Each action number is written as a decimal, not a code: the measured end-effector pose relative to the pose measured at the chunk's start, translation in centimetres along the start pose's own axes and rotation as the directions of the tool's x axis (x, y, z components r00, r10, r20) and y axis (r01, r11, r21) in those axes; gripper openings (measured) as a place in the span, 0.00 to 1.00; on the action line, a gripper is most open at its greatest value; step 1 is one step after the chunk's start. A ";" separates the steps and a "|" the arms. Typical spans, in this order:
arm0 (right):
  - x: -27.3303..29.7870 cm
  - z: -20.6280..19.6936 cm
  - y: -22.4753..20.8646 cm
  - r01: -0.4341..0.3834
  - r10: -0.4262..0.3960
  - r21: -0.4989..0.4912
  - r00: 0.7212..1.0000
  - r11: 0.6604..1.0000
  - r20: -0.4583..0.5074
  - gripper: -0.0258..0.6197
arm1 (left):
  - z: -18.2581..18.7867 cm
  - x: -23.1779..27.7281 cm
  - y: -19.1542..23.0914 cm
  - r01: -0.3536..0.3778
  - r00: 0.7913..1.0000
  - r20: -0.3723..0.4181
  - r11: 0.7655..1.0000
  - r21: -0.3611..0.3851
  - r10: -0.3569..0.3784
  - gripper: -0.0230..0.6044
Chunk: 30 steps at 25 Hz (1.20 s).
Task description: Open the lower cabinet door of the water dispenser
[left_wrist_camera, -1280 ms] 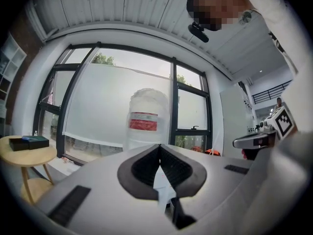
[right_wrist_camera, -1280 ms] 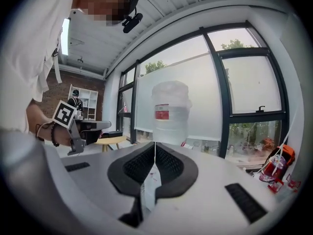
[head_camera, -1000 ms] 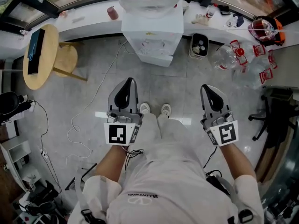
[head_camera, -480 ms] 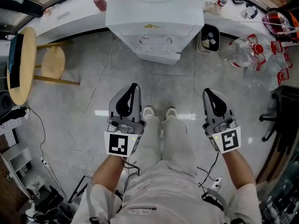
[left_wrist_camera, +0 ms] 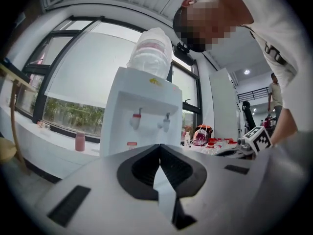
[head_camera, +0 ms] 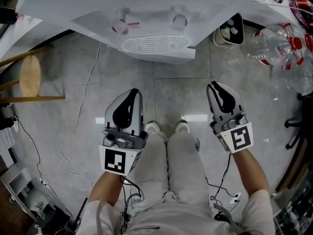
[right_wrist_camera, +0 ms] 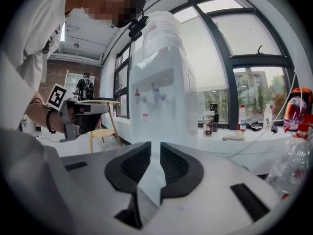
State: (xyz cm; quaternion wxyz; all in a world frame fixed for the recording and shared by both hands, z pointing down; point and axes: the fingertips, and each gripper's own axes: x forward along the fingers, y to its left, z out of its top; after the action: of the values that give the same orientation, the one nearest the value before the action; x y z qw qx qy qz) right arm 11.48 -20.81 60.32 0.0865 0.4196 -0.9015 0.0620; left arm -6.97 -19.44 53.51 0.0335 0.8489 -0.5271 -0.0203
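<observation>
The left gripper point(left_wrist_camera: 159, 147) has its black jaws pressed tip to tip with nothing between them. The right gripper point(right_wrist_camera: 151, 145) has just been opening its jaws, which now stand a narrow slit apart, and it too is empty. In the head view the left gripper point(head_camera: 133, 91) and right gripper point(head_camera: 215, 85) are held side by side over the grey tiled floor point(head_camera: 166, 92), each in one of the person's hands. They point ahead, well apart, with the person's white shoes point(head_camera: 152, 128) between them. Straight in front of both stands the white water dispenser point(head_camera: 156, 9), not touched by either gripper. From above, its red-marked tap point(head_camera: 122, 19), its second tap point(head_camera: 178, 17) and the slotted drip tray point(head_camera: 155, 43) jut toward the person. The lower cabinet door sits under that overhang and cannot be seen from above. In the left gripper view the water dispenser point(left_wrist_camera: 142, 111) rises just over the jaws with a large water bottle point(left_wrist_camera: 150, 53) on top. Only a strip of its lower front shows below the taps, and no door edge can be made out. The right gripper view shows the water dispenser point(right_wrist_camera: 161, 92) blurred. Left of the dispenser stands a wooden stool point(head_camera: 30, 77), a white cable point(head_camera: 80, 106) trails across the floor, and clear empty bottles with red caps point(head_camera: 279, 43) lie to the right, beside a small waste bin point(head_camera: 230, 31).
</observation>
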 end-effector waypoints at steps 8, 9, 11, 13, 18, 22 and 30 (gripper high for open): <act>5.3 -10.5 -3.3 -0.049 0.049 0.037 0.999 0.998 0.005 0.29 | -9.4 1.1 2.7 0.023 1.000 -0.010 1.000 0.017 -0.022 0.05; 5.8 -11.3 -3.5 -0.063 0.062 0.043 0.998 0.997 0.015 0.31 | -10.3 1.3 2.9 0.029 0.999 -0.015 0.999 0.016 -0.029 0.05; 6.8 -12.6 -4.1 -0.087 0.086 0.048 0.996 0.995 0.027 0.33 | -11.8 1.8 3.1 0.044 0.999 -0.017 0.999 0.016 -0.043 0.05; 7.7 -13.7 -4.6 -0.098 0.096 0.040 0.995 0.994 0.033 0.35 | -12.9 2.4 3.1 0.053 0.999 -0.009 0.998 0.021 -0.053 0.05; 9.0 -16.0 -5.5 -0.098 0.097 0.009 0.995 0.995 0.037 0.37 | -14.8 3.2 3.1 0.062 0.997 0.036 0.997 0.035 -0.063 0.05; 10.5 -16.9 -5.5 -0.124 0.124 -0.007 0.991 0.992 0.045 0.39 | -15.9 3.7 3.2 0.066 0.997 0.037 0.998 0.018 -0.067 0.05; 11.9 -17.7 -5.9 -0.119 0.120 -0.021 0.991 0.993 0.053 0.40 | -18.5 6.2 1.2 0.073 0.997 -0.040 0.997 0.031 -0.072 0.05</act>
State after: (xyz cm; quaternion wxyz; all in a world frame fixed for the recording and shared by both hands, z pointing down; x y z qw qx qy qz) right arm 10.37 -30.20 80.35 0.0619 0.3656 -0.9275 0.0475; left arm -4.03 -24.89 72.01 0.0291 0.8681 -0.4956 0.0036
